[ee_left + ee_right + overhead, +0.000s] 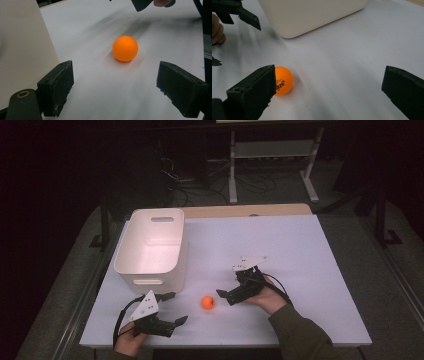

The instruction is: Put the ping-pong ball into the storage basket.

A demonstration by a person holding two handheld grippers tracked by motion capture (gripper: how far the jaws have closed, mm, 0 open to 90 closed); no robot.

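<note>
Orange ball [283,80] — small dark print, perhaps lettering — lies between both grippers' parted jaws.

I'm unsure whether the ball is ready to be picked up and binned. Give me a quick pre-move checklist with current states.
1. Ball free on the table, nothing holding it: ok.
2. Left hand-held gripper open wide enough: ok.
3. Ball centred ahead of the left jaws: ok.
4. Right hand-held gripper open: ok.
5. Ball centred between the right jaws: not ok, it sits by one jaw.
6. Bin upright, top open: ok.
</note>
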